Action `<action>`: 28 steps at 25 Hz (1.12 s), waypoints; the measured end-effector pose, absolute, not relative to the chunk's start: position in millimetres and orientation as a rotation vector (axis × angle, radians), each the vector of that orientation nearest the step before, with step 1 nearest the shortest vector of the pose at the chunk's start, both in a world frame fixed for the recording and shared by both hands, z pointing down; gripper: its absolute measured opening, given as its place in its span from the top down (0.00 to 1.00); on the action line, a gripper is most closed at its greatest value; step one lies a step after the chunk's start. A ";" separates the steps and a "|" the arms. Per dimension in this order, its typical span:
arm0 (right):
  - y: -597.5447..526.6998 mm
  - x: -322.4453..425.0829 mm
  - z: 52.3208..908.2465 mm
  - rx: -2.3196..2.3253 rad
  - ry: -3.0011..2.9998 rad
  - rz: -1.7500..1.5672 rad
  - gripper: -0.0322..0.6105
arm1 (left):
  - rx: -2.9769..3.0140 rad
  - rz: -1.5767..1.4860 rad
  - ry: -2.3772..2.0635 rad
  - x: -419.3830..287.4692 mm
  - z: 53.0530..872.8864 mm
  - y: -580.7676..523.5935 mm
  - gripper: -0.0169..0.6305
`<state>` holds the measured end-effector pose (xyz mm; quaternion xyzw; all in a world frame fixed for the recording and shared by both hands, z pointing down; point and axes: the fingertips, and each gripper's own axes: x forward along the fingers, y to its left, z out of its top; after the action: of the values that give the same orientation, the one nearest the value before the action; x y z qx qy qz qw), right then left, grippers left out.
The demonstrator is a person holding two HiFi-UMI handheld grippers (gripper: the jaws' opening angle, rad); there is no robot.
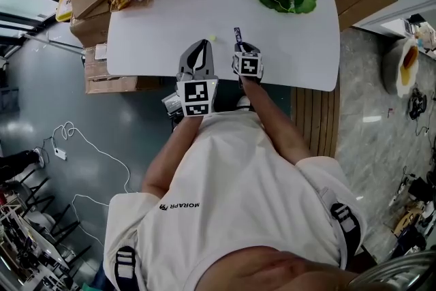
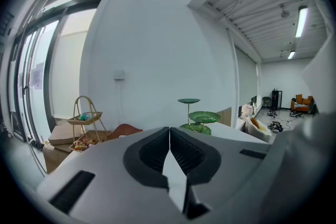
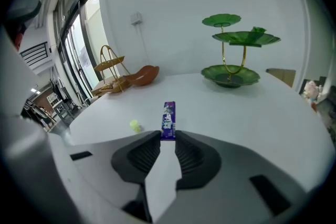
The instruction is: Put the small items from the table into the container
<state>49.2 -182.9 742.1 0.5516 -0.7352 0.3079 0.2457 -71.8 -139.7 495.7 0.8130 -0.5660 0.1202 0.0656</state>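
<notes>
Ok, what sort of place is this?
Probably a lab or workshop space, not a home: cardboard boxes stacked beside the white table, loose cables on the grey floor, strip lights under an open ceiling.

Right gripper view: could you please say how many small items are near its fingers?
2: a purple packet held by the right gripper, and a yellow piece on the table left of it.

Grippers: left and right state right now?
Left gripper: closed, nothing between its fingers.
Right gripper: closed on the purple packet.
</notes>
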 end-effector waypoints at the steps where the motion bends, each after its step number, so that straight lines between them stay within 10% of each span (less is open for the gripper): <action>1: -183.2 48.8 736.2 1.512 -2.020 0.839 0.80 | 2.454 0.361 -1.705 -71.2 496.0 -140.2 0.97; 28: -194.5 66.5 582.5 1.694 -2.307 0.596 0.80 | 2.497 0.333 -1.681 -51.8 486.5 -149.2 0.97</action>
<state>66.5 -194.5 582.5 0.5760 -0.7844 0.2027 0.1090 -51.8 -149.2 486.5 0.8232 -0.5542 0.1098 0.0564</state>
